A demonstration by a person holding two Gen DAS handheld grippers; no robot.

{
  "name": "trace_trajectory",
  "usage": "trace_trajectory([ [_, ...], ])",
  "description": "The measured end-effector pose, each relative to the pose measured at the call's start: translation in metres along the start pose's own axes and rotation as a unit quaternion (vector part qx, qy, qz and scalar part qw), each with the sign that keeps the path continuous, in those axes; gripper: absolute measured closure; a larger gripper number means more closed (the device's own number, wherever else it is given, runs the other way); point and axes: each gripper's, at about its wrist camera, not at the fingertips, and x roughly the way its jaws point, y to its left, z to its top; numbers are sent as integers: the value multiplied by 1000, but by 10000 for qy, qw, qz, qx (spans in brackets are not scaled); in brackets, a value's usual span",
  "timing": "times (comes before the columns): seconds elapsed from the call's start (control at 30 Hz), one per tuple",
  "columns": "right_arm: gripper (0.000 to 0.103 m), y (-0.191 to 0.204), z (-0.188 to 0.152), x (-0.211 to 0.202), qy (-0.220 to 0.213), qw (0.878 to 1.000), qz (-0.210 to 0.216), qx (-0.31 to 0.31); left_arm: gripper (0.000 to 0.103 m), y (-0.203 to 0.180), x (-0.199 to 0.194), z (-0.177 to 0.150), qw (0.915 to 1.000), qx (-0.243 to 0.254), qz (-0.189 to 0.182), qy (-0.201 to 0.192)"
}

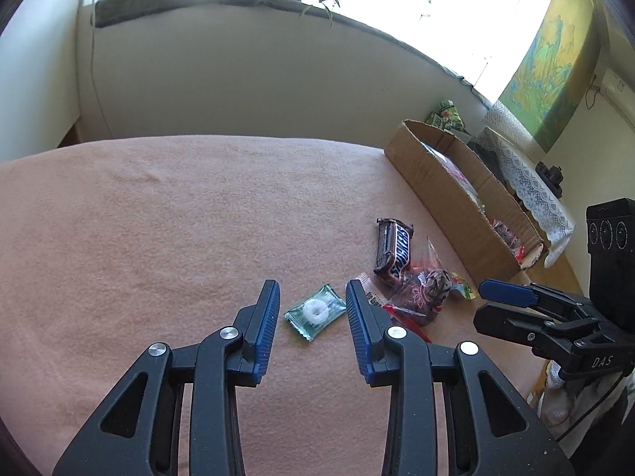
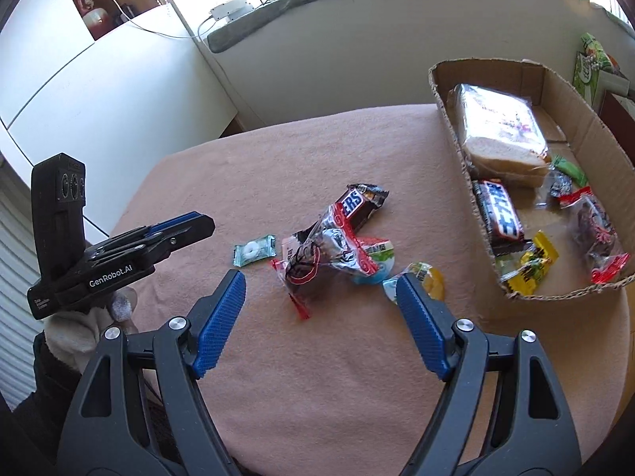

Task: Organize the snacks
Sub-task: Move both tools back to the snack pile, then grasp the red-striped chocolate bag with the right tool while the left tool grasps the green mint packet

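Observation:
A mint candy in a clear green wrapper (image 1: 315, 311) (image 2: 254, 250) lies on the pink tablecloth (image 1: 158, 218). My left gripper (image 1: 312, 288) hovers over it, open, with the wrapper just beyond the gap and touching neither pad. To its right is a small pile: a Snickers bar (image 1: 393, 252) (image 2: 359, 202), a clear red-printed bag of dark snack (image 1: 424, 289) (image 2: 325, 250) and a small yellow-green pack (image 2: 426, 281). My right gripper (image 2: 320, 277) (image 1: 496, 303) stands wide open, empty, in front of the pile. The left gripper (image 2: 198, 224) shows at the left of the right wrist view.
A cardboard box (image 2: 456, 135) (image 1: 444, 198) at the right edge holds wrapped sandwich bread (image 2: 500, 131), another Snickers (image 2: 500, 214), a yellow pack (image 2: 528, 265) and a red-printed bag (image 2: 595, 230). A green carton (image 2: 595, 63) stands behind it. A gloved hand (image 2: 79, 329) holds the left gripper.

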Motion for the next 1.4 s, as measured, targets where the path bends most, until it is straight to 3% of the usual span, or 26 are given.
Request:
trace_trajectory([
  [0.27,22,-17,4,35,168,9952,226,932,69,-10,23,1,9989,323,12,346],
  [0.33,22,-19,7,41,180,9946,181,1009,62,-6,29,2,9989,261,42,392],
  [0.57,23,-11,10,55,311,9962,30,818,62,-6,32,-7,9972,513,29,534],
  [0.83,34,-10,6,53,318,9979,-47,563,63,-23,30,-19,9905,1213,409,494],
  [0.87,35,-8,5,53,327,9981,-61,523,67,-24,31,-19,9900,1253,409,498],
  [1.03,65,-1,5,56,459,9983,59,368,81,-24,32,-19,9894,1256,562,455],
  [1.4,68,-3,-3,39,281,9993,11,243,83,-22,20,-20,9932,1023,459,323],
])
